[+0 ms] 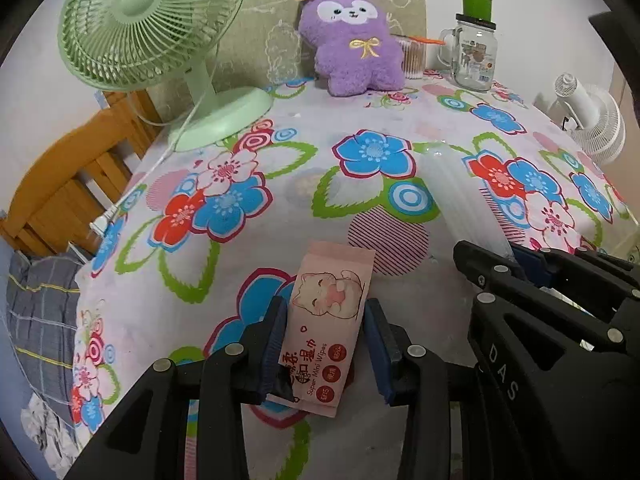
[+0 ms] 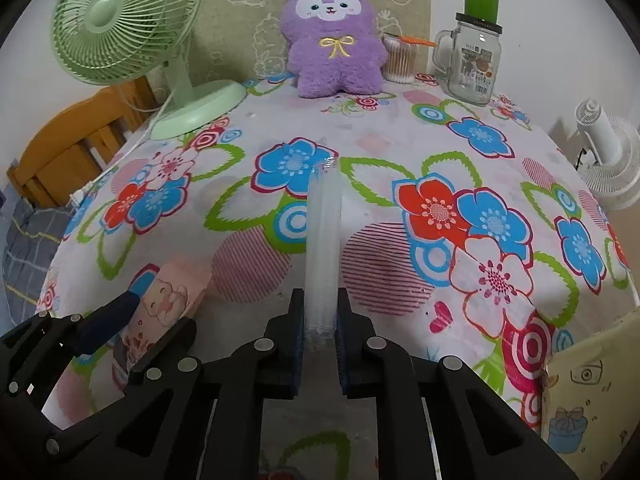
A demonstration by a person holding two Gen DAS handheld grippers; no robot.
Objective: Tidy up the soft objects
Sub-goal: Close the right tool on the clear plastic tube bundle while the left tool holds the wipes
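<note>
Floral-clothed bench carries a purple plush at its far edge, while near its front edge the left tool grips a pink wipes pack and the right tool clamps a clear plastic sleeve.

A home bedroom: floral-clothed table, plush toy, wooden bed frame.

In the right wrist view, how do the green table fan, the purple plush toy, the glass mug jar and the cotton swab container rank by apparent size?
Largest to smallest, as they look:
1. Green table fan
2. Purple plush toy
3. Glass mug jar with handle
4. Clear cotton swab container, partly hidden behind the toy

All stand along the table's far side, so nearness distorts the order little.
</note>
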